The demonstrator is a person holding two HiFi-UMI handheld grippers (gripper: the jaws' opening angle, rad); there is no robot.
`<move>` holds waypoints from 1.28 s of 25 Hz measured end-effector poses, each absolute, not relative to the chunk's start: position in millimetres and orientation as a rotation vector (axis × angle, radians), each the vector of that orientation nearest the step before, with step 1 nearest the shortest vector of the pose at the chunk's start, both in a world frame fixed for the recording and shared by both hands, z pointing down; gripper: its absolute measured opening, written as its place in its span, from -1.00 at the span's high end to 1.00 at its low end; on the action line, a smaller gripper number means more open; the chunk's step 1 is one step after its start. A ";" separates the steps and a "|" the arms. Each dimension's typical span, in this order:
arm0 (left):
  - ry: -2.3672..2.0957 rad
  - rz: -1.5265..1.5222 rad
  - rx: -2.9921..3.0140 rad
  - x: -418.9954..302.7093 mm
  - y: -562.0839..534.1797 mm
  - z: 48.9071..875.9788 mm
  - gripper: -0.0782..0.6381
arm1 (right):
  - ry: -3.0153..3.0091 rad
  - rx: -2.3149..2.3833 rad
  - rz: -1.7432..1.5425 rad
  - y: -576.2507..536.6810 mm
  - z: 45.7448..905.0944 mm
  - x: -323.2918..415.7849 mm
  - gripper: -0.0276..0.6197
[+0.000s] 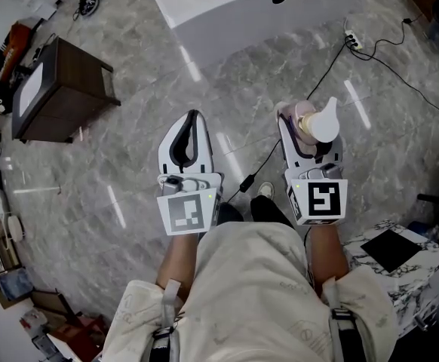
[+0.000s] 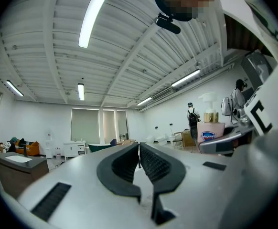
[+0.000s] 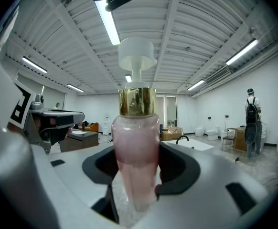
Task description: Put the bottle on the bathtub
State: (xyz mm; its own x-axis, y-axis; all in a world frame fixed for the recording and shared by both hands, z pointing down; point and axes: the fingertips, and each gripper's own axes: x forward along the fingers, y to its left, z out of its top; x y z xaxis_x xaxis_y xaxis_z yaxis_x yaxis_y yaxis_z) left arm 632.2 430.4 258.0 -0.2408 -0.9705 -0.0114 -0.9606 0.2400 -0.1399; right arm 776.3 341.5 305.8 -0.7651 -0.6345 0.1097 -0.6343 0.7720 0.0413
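My right gripper [image 1: 304, 124] is shut on a pink pump bottle [image 1: 315, 121] with a white pump head and a gold collar. In the right gripper view the bottle [image 3: 135, 161] stands upright between the black jaws, which press on its lower body. My left gripper [image 1: 188, 130] hangs at the same height to the left, shut with nothing in it; its jaws meet at the tips [image 2: 139, 152]. The white bathtub [image 1: 257, 6] lies ahead at the top of the head view, with black taps on its far rim. Both grippers are well short of it, above the marble floor.
A dark wooden cabinet [image 1: 57, 89] stands at the left. A black cable [image 1: 321, 81] runs across the floor from a power strip [image 1: 353, 42] toward my feet. A marble-patterned box [image 1: 400, 259] sits at the right. A person [image 3: 252, 123] stands far off in the room.
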 end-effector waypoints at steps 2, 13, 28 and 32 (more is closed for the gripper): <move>2.390 -0.161 -1.873 640.9 422.9 256.2 0.76 | -2.853 1.029 -0.002 334.3 303.6 785.2 0.27; 2.412 -0.155 -1.860 636.9 398.2 263.7 0.76 | -2.848 1.020 -0.012 304.7 302.1 780.8 0.27; 2.516 -0.051 -1.796 529.3 340.5 281.3 0.76 | -2.833 0.889 -0.086 240.8 308.5 664.6 0.27; 2.551 -0.029 -1.776 480.6 332.1 286.3 0.76 | -2.832 0.840 -0.097 229.4 311.2 612.5 0.27</move>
